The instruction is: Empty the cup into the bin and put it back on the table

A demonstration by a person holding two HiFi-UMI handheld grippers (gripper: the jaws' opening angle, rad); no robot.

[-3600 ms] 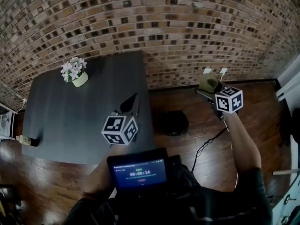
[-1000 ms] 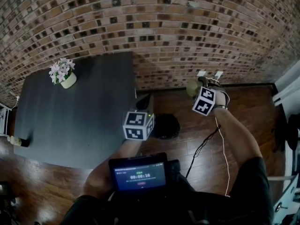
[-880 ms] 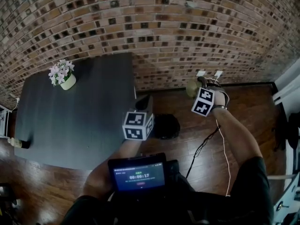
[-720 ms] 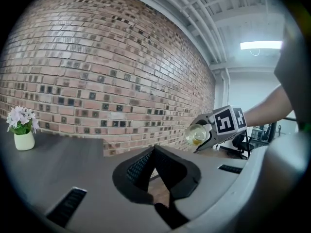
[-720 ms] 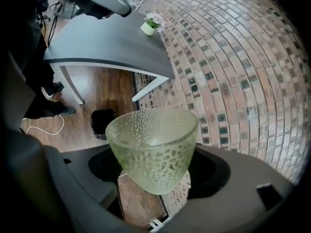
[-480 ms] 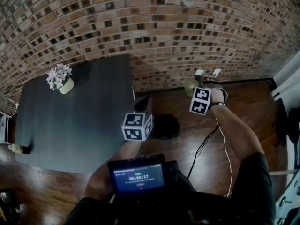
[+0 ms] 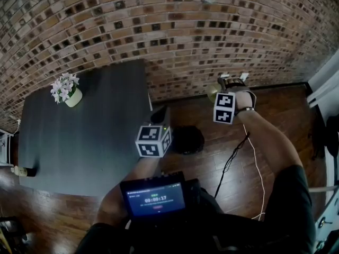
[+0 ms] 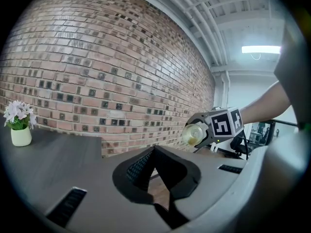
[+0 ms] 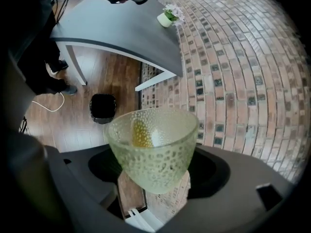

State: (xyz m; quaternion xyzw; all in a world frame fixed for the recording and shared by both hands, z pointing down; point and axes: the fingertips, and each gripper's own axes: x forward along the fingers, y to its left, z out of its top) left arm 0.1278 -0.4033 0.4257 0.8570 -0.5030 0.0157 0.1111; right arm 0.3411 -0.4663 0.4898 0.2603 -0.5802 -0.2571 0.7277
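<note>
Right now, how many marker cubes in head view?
2: one marker cube on the left gripper by the table edge, the other on the right gripper holding the glass cup near the brick wall.

It is looking like an office room. A brick wall (image 7: 169, 30) is filling the frame's top, a dark table (image 7: 90, 136) standing at left.
</note>
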